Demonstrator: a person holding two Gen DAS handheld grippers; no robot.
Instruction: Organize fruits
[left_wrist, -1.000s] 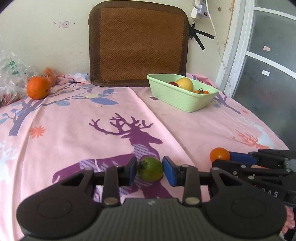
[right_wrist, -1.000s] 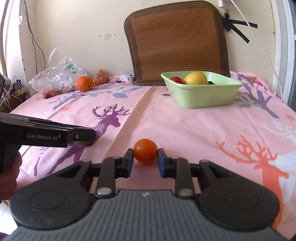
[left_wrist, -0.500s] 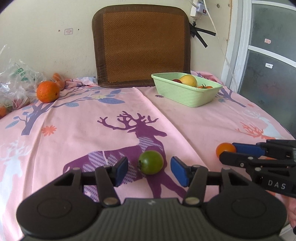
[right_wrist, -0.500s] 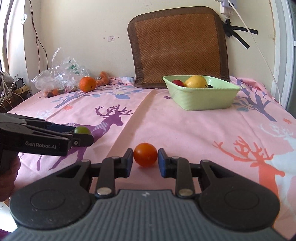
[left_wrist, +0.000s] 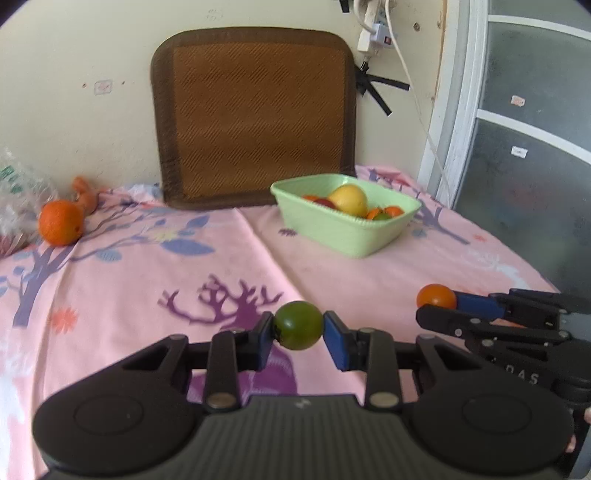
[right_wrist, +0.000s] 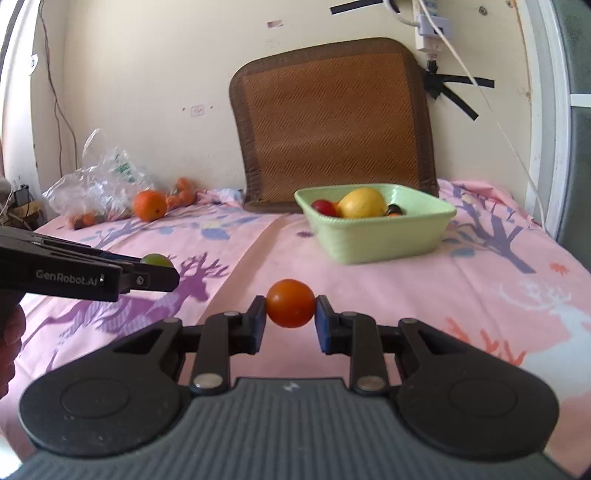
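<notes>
A small green tomato (left_wrist: 298, 325) sits between the blue pads of my left gripper (left_wrist: 298, 333), held just above the pink cloth; the jaws are closing and the pads press on it. My right gripper (right_wrist: 290, 314) is shut on a small orange tomato (right_wrist: 290, 302), also off the cloth. In the left wrist view the right gripper (left_wrist: 437, 301) shows at the right with its orange tomato (left_wrist: 436, 295). The right wrist view has the left gripper (right_wrist: 159, 273) at the left, green tomato (right_wrist: 157, 259) peeking over it. A pale green basket (left_wrist: 332, 236) of fruit stands farther back.
A large orange (left_wrist: 60, 222) lies at the back left beside a clear plastic bag (right_wrist: 92, 184) with more produce. A brown woven mat (left_wrist: 255, 114) leans on the wall behind the basket (right_wrist: 384, 240). A glass door is at the right. A hand (right_wrist: 9, 332) grips the left tool.
The left jaws opened wide around the green tomato, then shut on it and lifted it off the cloth. The right gripper kept its grip and rose a little with the orange tomato.
</notes>
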